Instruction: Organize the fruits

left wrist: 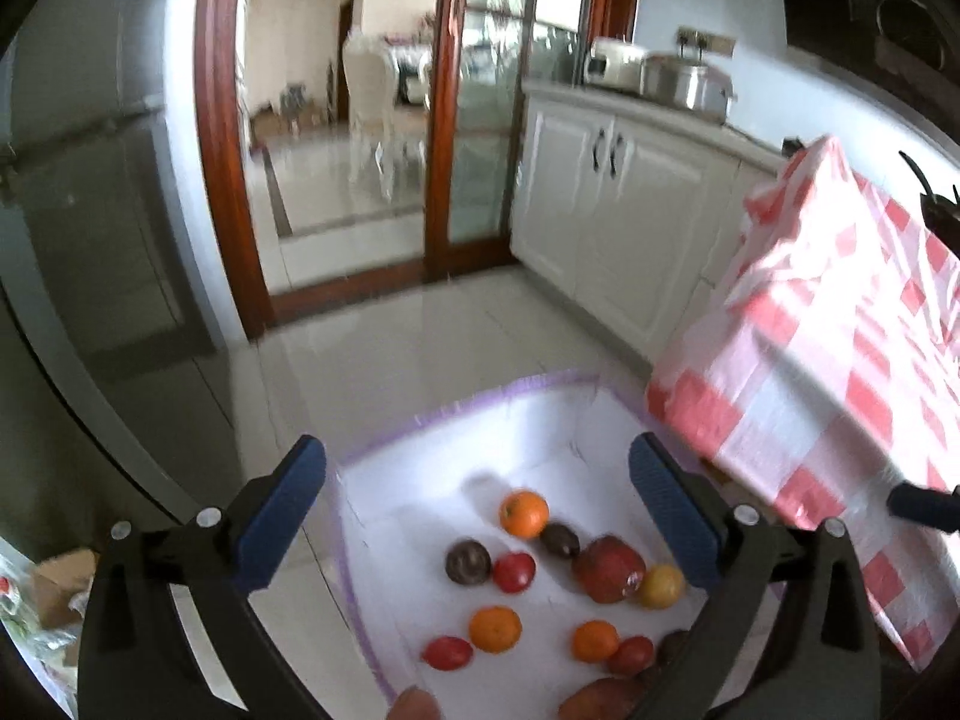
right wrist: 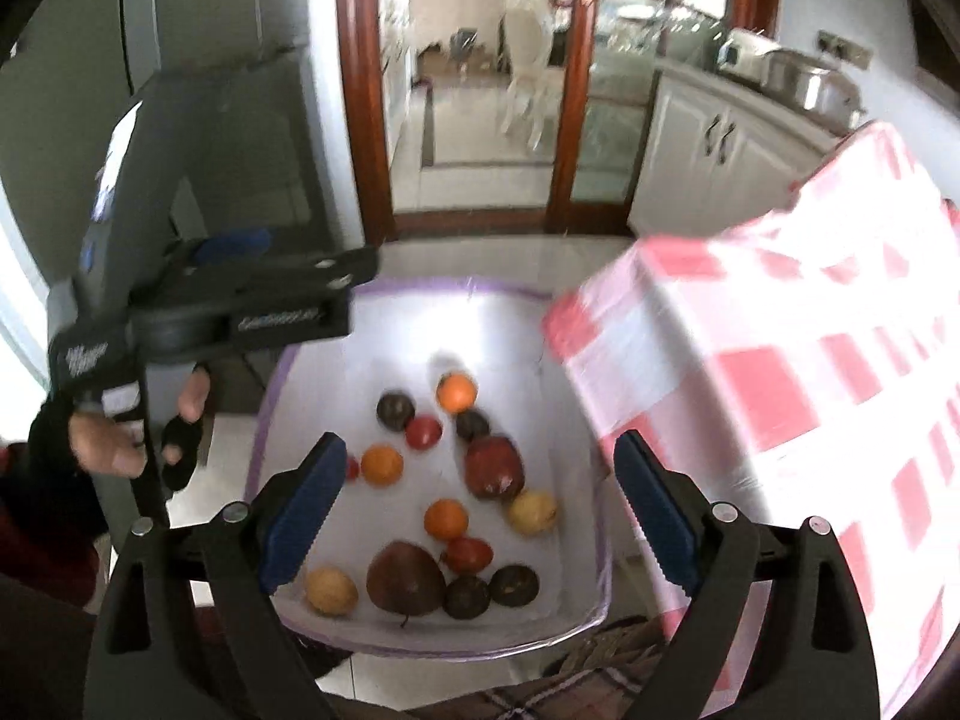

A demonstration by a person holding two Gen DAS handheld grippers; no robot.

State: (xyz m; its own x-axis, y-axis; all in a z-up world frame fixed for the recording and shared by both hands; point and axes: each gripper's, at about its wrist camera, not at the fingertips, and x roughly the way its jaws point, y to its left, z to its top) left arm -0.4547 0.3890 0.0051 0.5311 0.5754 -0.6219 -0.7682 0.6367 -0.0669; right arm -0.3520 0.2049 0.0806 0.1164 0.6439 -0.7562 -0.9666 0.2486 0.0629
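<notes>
The red-and-white checked cloth (left wrist: 840,360) fills the right side of both views, draped over what looks like a table; its corner hangs just beside the bin. Below centre sits the white mesh bin (left wrist: 456,420) with a lilac rim, standing on the pale tiled floor (left wrist: 390,330). In the upper right a white counter (left wrist: 630,102) carries a steel pot (left wrist: 684,84).

The fruits lie loose on the bin's floor, well spread. In the right wrist view a dark red apple (right wrist: 495,467) sits mid-bin, and a brown pear (right wrist: 405,577) lies toward the lower edge, with a yellow fruit (right wrist: 330,589) at its left. Oranges (right wrist: 456,393), small red tomatoes (right wrist: 423,431) and dark round fruits (right wrist: 396,411) are scattered around them.

The left claw (left wrist: 480,516) stands wide open and holds nothing; its blue pads frame the bin from above. The right claw (right wrist: 480,516) is open too, empty, over the lower half of the bin. The right wrist view also shows the left tool at the left edge, gripped by a hand (right wrist: 102,438) in a dark fingerless glove.

Both claws seem to be between picks. For a clean next grasp, choose a fruit with clear space around it, such as the top orange, come straight down with the pads either side, and close gently so it does not roll or bruise. Keep clear of the cloth corner and the soft mesh wall.
</notes>
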